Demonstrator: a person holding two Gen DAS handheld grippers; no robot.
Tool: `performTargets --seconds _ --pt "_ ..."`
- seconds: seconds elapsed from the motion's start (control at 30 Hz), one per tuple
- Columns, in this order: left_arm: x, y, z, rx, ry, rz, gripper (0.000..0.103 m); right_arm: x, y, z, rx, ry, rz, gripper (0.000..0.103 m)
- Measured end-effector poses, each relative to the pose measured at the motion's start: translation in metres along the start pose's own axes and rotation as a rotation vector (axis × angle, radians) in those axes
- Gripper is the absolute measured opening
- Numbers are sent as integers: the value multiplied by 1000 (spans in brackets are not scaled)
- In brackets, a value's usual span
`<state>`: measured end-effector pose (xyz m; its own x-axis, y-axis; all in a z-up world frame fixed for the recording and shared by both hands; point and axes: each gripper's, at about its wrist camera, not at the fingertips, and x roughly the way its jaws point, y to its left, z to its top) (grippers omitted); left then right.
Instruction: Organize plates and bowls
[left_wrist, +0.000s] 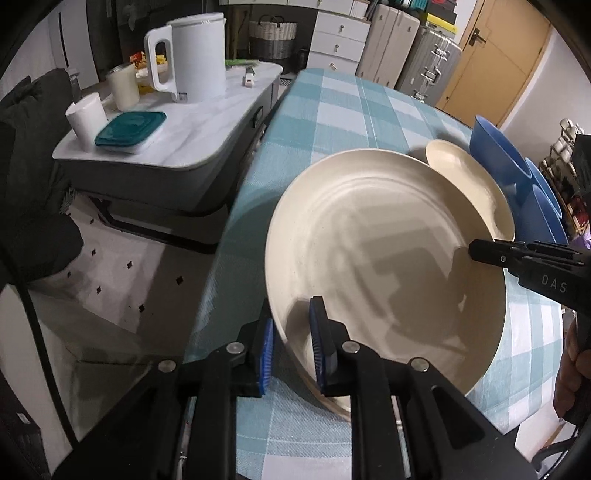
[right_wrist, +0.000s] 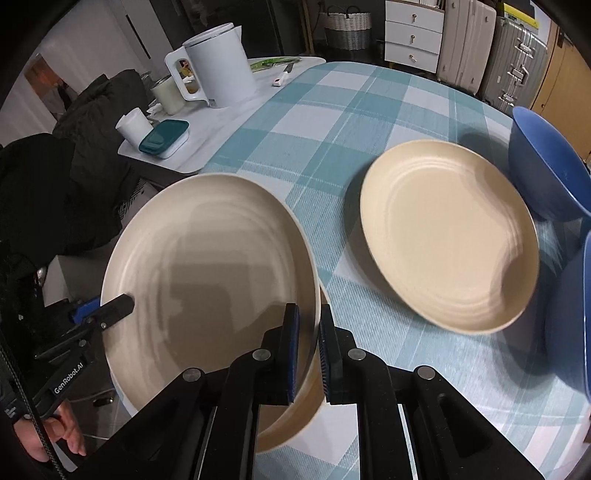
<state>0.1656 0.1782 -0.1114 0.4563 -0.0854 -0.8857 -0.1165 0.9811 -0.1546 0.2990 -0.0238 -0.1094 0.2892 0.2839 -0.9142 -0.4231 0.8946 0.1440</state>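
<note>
A large cream plate (left_wrist: 384, 258) is held tilted above the checked table, gripped on opposite rims by both grippers; it also shows in the right wrist view (right_wrist: 207, 273). My left gripper (left_wrist: 293, 354) is shut on its near-left rim. My right gripper (right_wrist: 308, 354) is shut on its right rim, and its finger shows in the left wrist view (left_wrist: 491, 253). Another cream plate lies under it (right_wrist: 295, 417). A second cream plate (right_wrist: 447, 232) lies flat on the table to the right. Blue bowls (right_wrist: 543, 162) stand at the far right.
The table has a teal checked cloth (right_wrist: 332, 122). To its left a white side table (left_wrist: 192, 136) carries a white kettle (left_wrist: 192, 55), cups and a teal-lidded box (left_wrist: 129, 127). Drawers, a basket and suitcases (left_wrist: 428, 62) stand behind.
</note>
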Motion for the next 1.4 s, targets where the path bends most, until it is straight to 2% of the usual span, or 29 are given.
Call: performTargets --seconds 0.47,0.63,0.77,0.9,1.03,1.07,1.13,1.17,1.27,1.3,1.4 --pt "6 -25 -19 142 -13 127 17 8 6 -27 -95 -5 -99 13" --pt "8 -26 -23 137 -9 133 17 10 10 -33 -153 9 -150 13" --pt "4 -25 -25 128 -24 133 18 4 -1 -36 -119 -8 -129 13" --pt "-8 -22 -26 102 -59 138 19 -14 -13 -41 -65 -63 -87 17" --pt "-35 -20 -27 13 -113 91 21 -39 -21 -56 -31 -148 -47 17" --pt "-44 -24 -29 9 -138 59 23 -45 -23 -60 -24 -170 -38 17" --pt "-63 -38 -34 7 -193 -2 44 -60 -27 -73 5 -222 -24 20" --pt "-69 -44 -36 12 -213 -24 49 -68 -30 -81 25 -248 2 20" --pt "-83 -67 -43 40 -257 -70 50 -91 -41 -106 93 -314 39 26" --pt "-86 -76 -46 50 -259 -85 50 -99 -45 -114 118 -341 42 31" --pt "-88 -99 -53 57 -251 -122 51 -121 -53 -144 189 -431 5 58"
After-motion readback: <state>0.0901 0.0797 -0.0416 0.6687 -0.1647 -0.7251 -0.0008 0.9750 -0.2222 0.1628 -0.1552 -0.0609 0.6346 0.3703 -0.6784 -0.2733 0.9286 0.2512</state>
